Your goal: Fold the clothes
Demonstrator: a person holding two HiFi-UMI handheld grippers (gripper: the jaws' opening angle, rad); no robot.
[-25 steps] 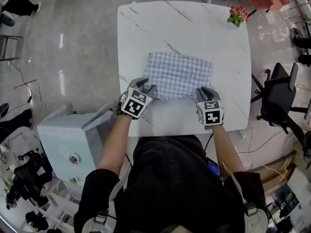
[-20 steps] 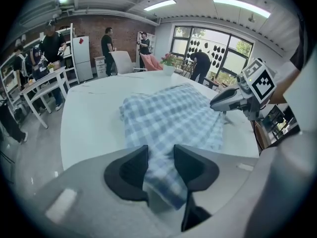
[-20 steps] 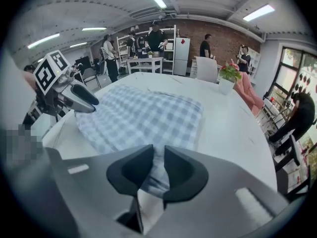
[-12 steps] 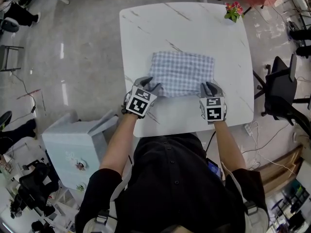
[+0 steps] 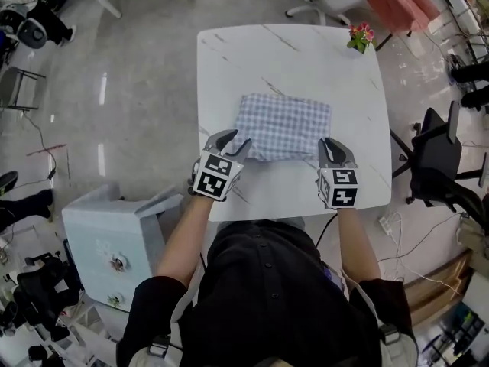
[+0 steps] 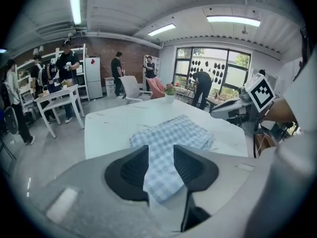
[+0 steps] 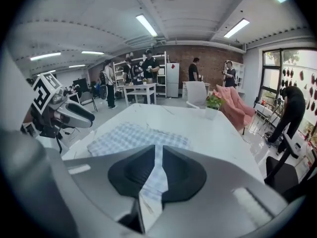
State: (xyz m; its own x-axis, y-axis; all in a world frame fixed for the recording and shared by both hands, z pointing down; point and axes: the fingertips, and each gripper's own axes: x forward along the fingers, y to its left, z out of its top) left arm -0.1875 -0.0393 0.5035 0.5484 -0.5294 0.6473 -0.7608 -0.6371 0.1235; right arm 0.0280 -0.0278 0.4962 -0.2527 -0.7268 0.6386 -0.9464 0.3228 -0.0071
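Observation:
A blue-and-white checked cloth (image 5: 283, 125) lies folded in the middle of the white marble table (image 5: 306, 60). My left gripper (image 5: 231, 141) is shut on the cloth's near left corner, and in the left gripper view the checked cloth (image 6: 171, 133) runs up between the black pads (image 6: 131, 170). My right gripper (image 5: 333, 150) is shut on the near right corner. The right gripper view shows a strip of cloth (image 7: 131, 135) pinched in the narrow gap between its pads (image 7: 181, 172). The near edge hangs lifted off the table; the far part rests flat.
A small pot of pink flowers (image 5: 359, 37) stands at the table's far right corner. On the floor sit a white cabinet (image 5: 114, 220) at the left and a black chair (image 5: 439, 155) at the right. Several people stand by shelves and tables in the background.
Both grippers have risen together, taking the near edge of the cloth up off the table. The rest of the cloth has stayed in place.

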